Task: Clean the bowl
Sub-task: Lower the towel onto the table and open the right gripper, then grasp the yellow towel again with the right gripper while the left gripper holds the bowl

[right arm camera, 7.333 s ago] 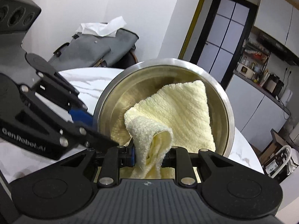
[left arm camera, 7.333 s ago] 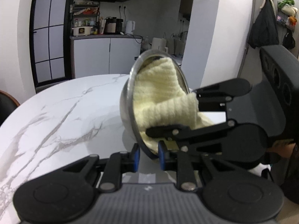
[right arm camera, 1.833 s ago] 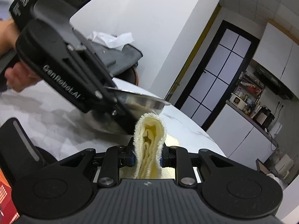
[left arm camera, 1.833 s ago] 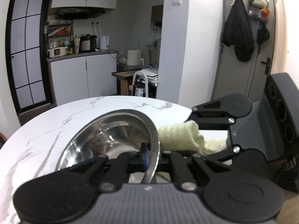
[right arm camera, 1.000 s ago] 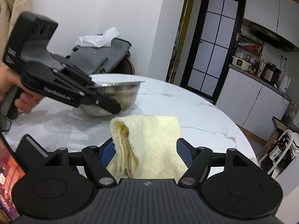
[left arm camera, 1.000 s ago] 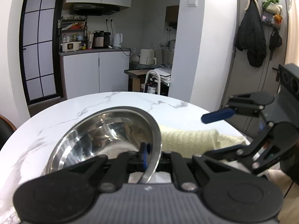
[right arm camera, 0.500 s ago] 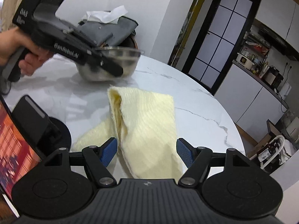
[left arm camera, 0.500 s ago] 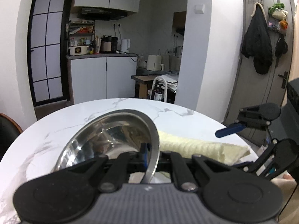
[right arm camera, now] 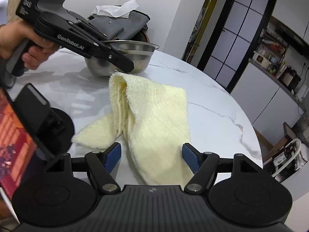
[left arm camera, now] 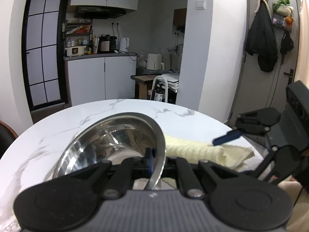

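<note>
A shiny steel bowl [left arm camera: 115,141] sits low at the table, and my left gripper [left arm camera: 157,157] is shut on its near rim. From the right wrist view the same bowl [right arm camera: 143,61] stands at the far left, with the left gripper [right arm camera: 129,65] clamped on its rim and a hand [right arm camera: 29,44] on the handle. A pale yellow cloth [right arm camera: 154,112] lies crumpled on the white marble table [right arm camera: 212,100], just beyond my right gripper [right arm camera: 151,156]. That gripper is open, its blue pads [right arm camera: 114,156] wide apart and clear of the cloth [left arm camera: 193,148].
A screen on a black stand [right arm camera: 29,116] leans at the table's left front edge. Behind the bowl a grey bag with white tissue [right arm camera: 123,23] rests on a chair. The table's round edge [right arm camera: 256,145] drops off to the right.
The right gripper let go of the cloth, which now lies spread on the table, and it has drawn back and rolled a little. The left gripper keeps the bowl still.
</note>
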